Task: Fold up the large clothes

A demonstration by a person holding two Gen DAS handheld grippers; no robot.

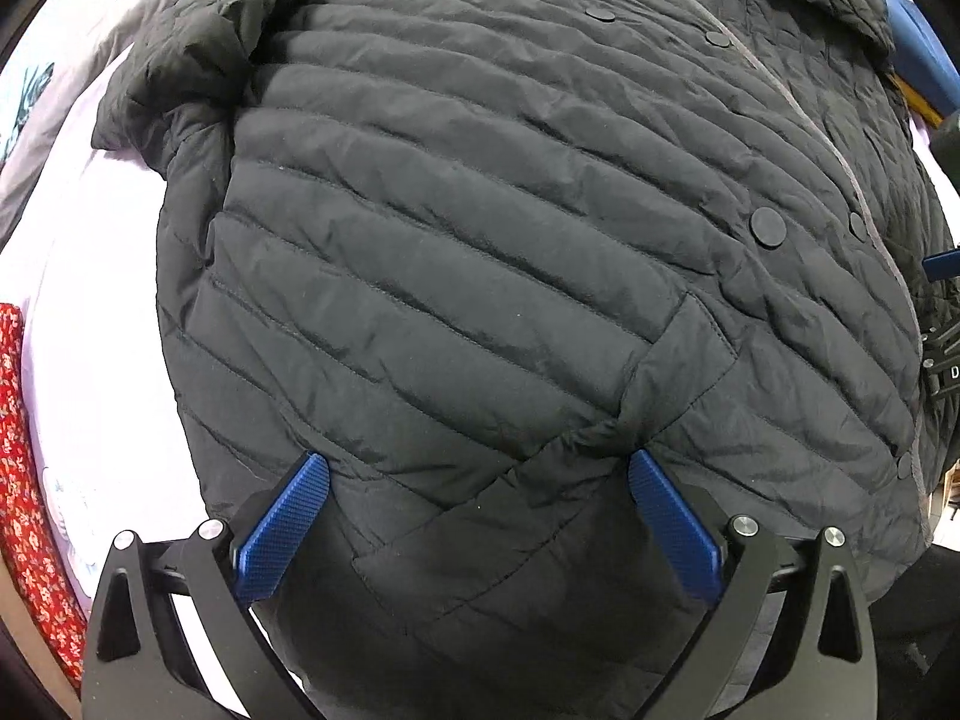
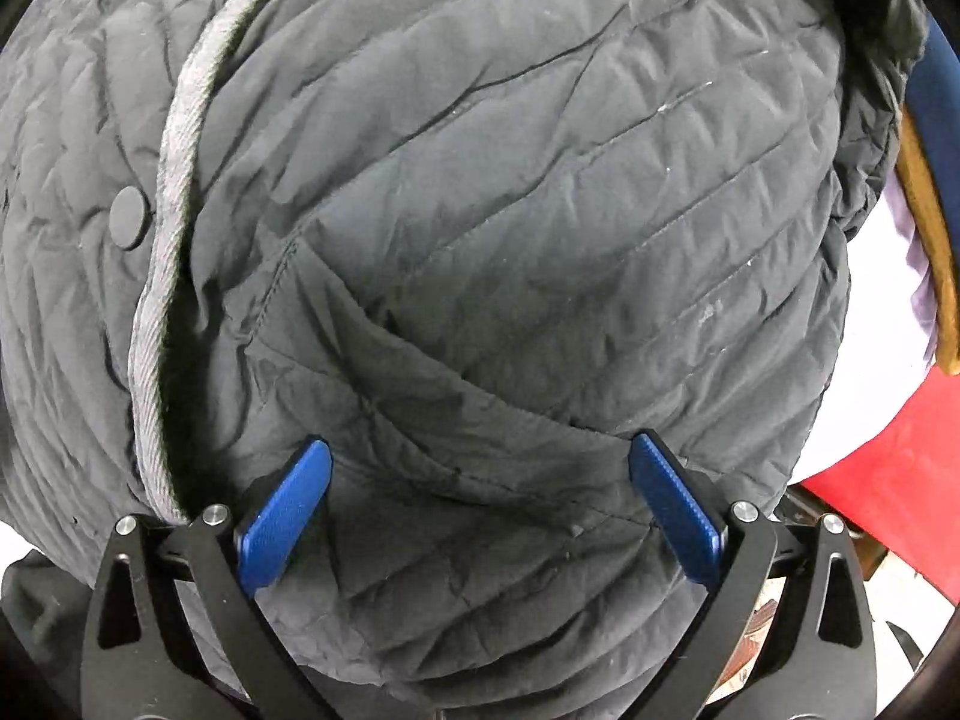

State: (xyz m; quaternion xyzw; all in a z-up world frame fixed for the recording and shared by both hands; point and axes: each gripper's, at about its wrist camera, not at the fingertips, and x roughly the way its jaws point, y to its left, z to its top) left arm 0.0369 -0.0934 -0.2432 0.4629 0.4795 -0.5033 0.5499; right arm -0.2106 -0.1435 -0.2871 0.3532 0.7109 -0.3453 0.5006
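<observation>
A black quilted puffer jacket [image 1: 480,240] is spread on a pale surface [image 1: 90,300]. The left gripper [image 1: 478,468] and right gripper [image 2: 480,456] are held over it. Both sets of jaws are spread apart, empty.

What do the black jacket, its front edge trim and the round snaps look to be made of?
Quilted jacket: thin synthetic shell, probably nylon or polyester, with a faint sheen, fine crinkles and puffed stitched channels that suggest padding. Edge trim: grey ribbed fabric, matte, seemingly knit or corduroy-like. Snaps: flat matte black discs, possibly coated metal or plastic; unclear which.

Bright, even light, soft shadows; sharp focus, strong fisheye bending, dark corners.
</observation>
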